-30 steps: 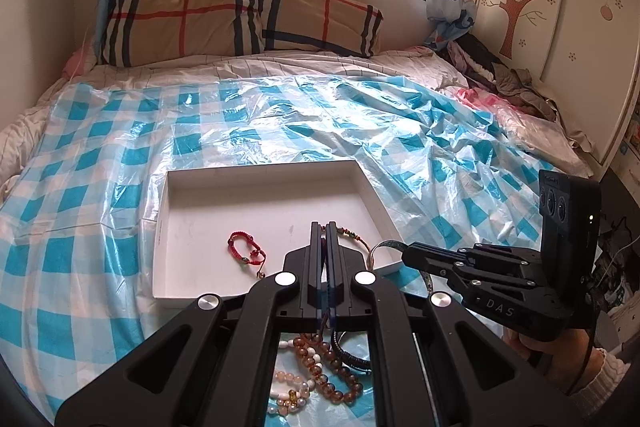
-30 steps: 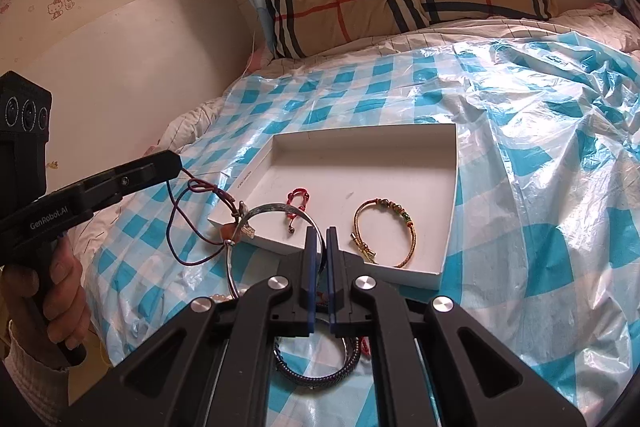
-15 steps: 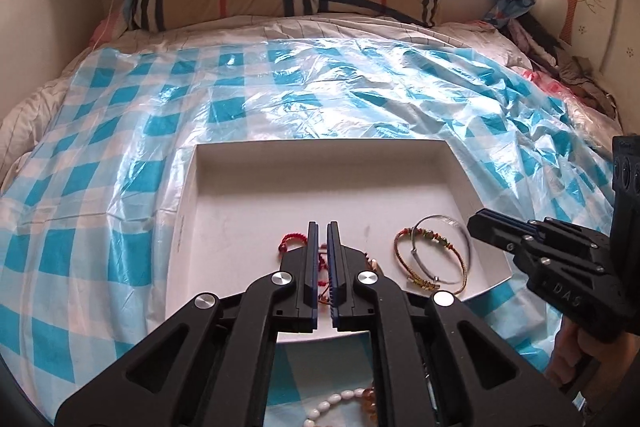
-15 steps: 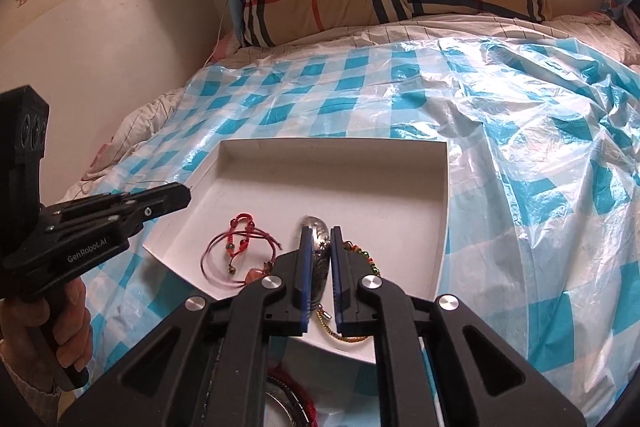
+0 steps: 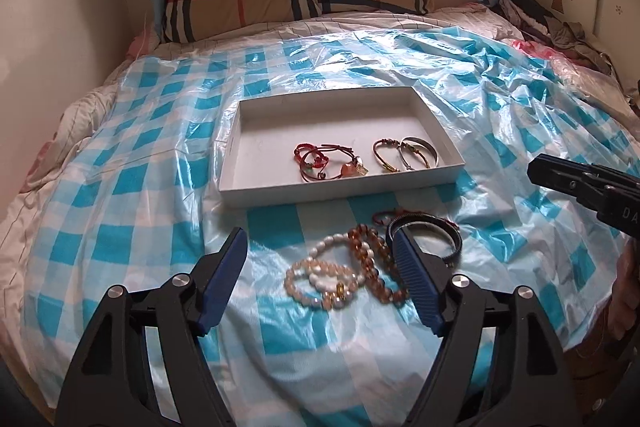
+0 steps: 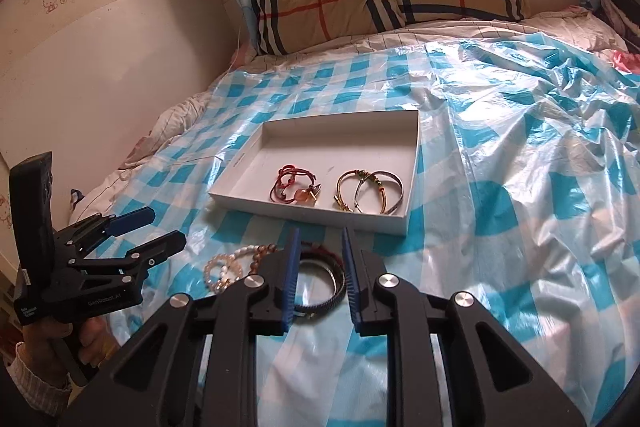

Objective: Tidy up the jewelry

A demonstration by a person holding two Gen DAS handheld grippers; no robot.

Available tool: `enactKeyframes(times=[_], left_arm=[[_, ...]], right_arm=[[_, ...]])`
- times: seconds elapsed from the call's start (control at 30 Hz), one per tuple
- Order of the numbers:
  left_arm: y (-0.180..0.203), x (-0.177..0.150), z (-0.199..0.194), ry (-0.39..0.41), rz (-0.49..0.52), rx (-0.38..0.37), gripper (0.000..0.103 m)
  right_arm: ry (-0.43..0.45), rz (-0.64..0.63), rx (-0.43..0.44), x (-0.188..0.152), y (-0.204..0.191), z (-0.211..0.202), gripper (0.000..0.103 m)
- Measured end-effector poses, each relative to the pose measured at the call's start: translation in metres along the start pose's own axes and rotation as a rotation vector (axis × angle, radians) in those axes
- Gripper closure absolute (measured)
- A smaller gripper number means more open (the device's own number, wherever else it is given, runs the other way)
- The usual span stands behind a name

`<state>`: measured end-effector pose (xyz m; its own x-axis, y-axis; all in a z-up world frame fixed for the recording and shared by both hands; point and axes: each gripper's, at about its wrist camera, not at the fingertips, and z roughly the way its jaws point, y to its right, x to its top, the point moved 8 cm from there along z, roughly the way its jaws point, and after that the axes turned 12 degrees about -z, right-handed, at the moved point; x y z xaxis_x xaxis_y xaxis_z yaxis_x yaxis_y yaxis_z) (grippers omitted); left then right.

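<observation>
Bracelets now down in the white box [image 5: 450, 169]: red cord tangle [image 5: 320, 163] mid-floor, gold bangle [image 5: 386, 157] and silver bangle [image 5: 420, 153] touching each other near the right wall. Moments ago carried pinched in both tools, now released and lying free. Left gripper [image 5: 318, 259] pulled back over the checked plastic sheet [image 5: 120, 187], jaws opening wide with nothing held, framing the bead bracelets [image 5: 340, 271] lying on the sheet. Right gripper [image 6: 319, 267] likewise backed off, jaws opening, only partly apart so far, nothing clamped, dark band [image 6: 324, 287] visible on the sheet beneath the gap. Means one delivery each done, probably. Beads, dark band and a red cord beside it remain outside the box, near its front edge, likely next for pickup.
</observation>
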<state>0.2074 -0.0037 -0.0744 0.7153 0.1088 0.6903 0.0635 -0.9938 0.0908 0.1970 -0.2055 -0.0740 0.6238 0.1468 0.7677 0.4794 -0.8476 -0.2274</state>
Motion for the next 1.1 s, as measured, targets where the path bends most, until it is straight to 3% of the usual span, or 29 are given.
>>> enactKeyframes(times=[0.13, 0.2, 0.4, 0.77, 1.1], left_arm=[[-0.003, -0.022, -0.042, 0.034, -0.026, 0.016, 0.019], [-0.005, -0.032, -0.057, 0.045, -0.036, 0.030, 0.017], [-0.006, -0.058, -0.089, 0.048, -0.044, 0.029, 0.015], [-0.003, -0.077, -0.116, 0.063, -0.035, 0.013, 0.012], [-0.005, -0.082, -0.115, 0.047, -0.043, 0.012, 0.011]], right_arm=[[0.045, -0.030, -0.013, -0.016, -0.021, -0.046, 0.071], [0.066, -0.042, -0.024, -0.023, -0.031, -0.066, 0.060], [0.081, -0.073, -0.043, -0.047, -0.054, -0.104, 0.056], [0.048, -0.062, -0.079, -0.085, -0.062, -0.125, 0.053], [0.038, -0.055, -0.080, -0.091, -0.063, -0.125, 0.049]])
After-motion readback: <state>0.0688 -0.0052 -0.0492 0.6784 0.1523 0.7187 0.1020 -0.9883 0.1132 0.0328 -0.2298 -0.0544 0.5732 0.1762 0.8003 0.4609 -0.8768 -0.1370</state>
